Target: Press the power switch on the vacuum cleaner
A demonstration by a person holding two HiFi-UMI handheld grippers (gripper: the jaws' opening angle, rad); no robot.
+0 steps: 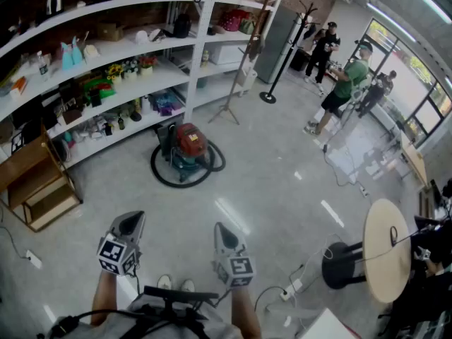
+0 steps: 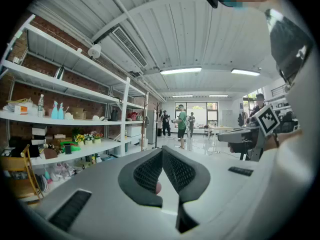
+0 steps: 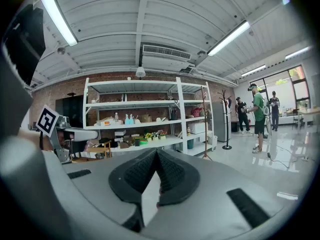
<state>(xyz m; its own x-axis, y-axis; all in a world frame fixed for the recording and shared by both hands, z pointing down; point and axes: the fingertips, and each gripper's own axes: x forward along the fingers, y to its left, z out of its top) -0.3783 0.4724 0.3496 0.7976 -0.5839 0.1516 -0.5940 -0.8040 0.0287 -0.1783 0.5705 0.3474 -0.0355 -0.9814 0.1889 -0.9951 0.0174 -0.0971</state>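
The vacuum cleaner [image 1: 188, 149], red on top with a teal body and a black hose coiled round it, stands on the floor in front of the shelves. Both grippers are held low and close to the person, well short of it. My left gripper [image 1: 131, 222] and right gripper [image 1: 223, 230] point toward the vacuum. In the left gripper view the left gripper [image 2: 162, 151] has its jaws closed tip to tip with nothing held. The right gripper [image 3: 156, 152] is the same in its own view. Neither gripper view shows the vacuum.
White shelves [image 1: 141, 83] full of small items run along the back left. A wooden step unit [image 1: 39, 186] stands at the left, a round table [image 1: 387, 249] with a black base at the right. Cables and a power strip [image 1: 291, 288] lie near my feet. People [image 1: 346, 83] stand far right.
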